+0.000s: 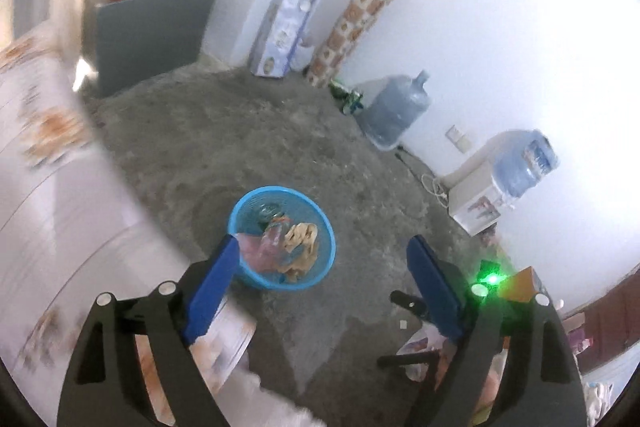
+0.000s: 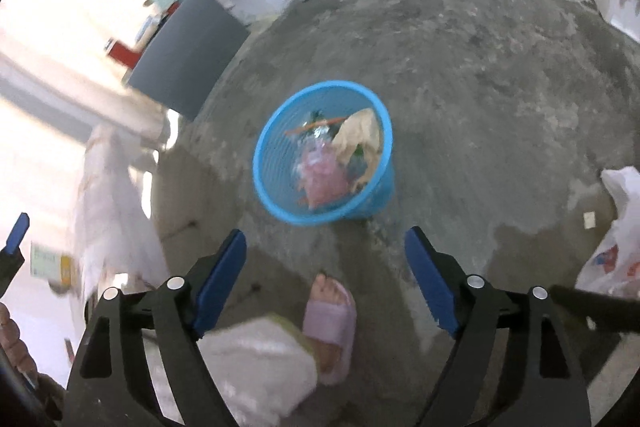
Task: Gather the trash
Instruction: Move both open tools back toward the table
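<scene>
A blue mesh wastebasket (image 1: 316,223) (image 2: 280,163) stands on the bare concrete floor. Inside lie a pink plastic bag (image 2: 322,179), a tan crumpled wrapper (image 2: 360,135) and other scraps. My left gripper (image 1: 322,247) hangs above and on the near side of the basket, open, with nothing between its blue pads. My right gripper (image 2: 324,239) is open too, held above the floor just short of the basket, empty. The tip of the left gripper's blue finger (image 2: 18,231) shows at the left edge of the right wrist view.
A person's foot in a lilac slipper (image 2: 330,319) stands below the right gripper. A white plastic bag (image 2: 616,239) lies to the right. A bed with patterned sheet (image 1: 48,187) fills the left. Along the wall stand a grey cabinet (image 1: 148,31), water jugs (image 1: 396,107) and a dispenser (image 1: 480,195).
</scene>
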A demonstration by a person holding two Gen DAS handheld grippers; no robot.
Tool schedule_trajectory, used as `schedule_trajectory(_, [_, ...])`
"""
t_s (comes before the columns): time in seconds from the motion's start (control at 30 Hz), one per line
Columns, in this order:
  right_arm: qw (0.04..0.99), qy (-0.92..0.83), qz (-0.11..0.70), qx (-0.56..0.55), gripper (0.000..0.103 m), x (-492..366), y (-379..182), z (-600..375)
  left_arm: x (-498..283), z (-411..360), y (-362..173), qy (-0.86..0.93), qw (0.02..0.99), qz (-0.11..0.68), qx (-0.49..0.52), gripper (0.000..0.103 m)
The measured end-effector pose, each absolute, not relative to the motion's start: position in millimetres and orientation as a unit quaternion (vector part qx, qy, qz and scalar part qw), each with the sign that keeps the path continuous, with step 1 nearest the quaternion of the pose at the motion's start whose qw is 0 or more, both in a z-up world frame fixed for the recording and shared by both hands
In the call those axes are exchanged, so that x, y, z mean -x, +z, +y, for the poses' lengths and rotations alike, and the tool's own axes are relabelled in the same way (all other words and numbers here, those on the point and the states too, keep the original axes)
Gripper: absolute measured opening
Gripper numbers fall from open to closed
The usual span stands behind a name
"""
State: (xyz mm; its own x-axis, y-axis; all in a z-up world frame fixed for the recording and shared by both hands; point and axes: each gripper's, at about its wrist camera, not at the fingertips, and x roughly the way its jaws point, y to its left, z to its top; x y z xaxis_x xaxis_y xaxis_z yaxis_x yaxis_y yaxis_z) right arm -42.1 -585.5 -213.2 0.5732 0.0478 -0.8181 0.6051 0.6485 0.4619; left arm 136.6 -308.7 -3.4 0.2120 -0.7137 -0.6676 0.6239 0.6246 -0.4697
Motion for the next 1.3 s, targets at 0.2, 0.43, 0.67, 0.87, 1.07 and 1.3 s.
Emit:
schedule_trajectory(0.2, [0.825, -0.138, 0.454, -0.306, 0.080, 34.2, -183.6, -534.8, -119.2, -183.8, -5.5, -0.334, 0.822, 0.454, 0.088, 0.084])
schedule_trajectory(0.43, [0.865, -0.061, 0.441, -0.233, 0.084, -5.7, -128.5, -464.7, -105.8, -48.0, 6.1, -0.193, 0.875, 0.416, 0.156, 0.084])
schedule_trajectory(0.67, [0.878, 0.064, 0.434, -0.192, 0.084, -62.8, -79.2, -379.7, -111.3, 20.1, 6.4, -0.111, 0.892, 0.397, 0.184, 0.084])
schedule_trajectory(0.87, [0.851, 0.191, 0.431, -0.232, 0.084, -133.5, -40.2, -304.4, -119.3, 53.6, -13.1, -0.034, 0.906, 0.387, 0.169, 0.084])
schedule_trajectory(1.07, [0.817, 0.210, 0.461, -0.276, 0.084, -223.5, -30.4, -231.2, -128.0, 78.7, -35.8, -0.010, 0.902, 0.404, 0.156, 0.084])
schedule_trajectory(1.3, [0.821, 0.163, 0.497, -0.228, 0.084, -296.7, -43.6, -175.2, -153.5, 87.7, -39.0, 0.023, 0.912, 0.390, 0.127, 0.084])
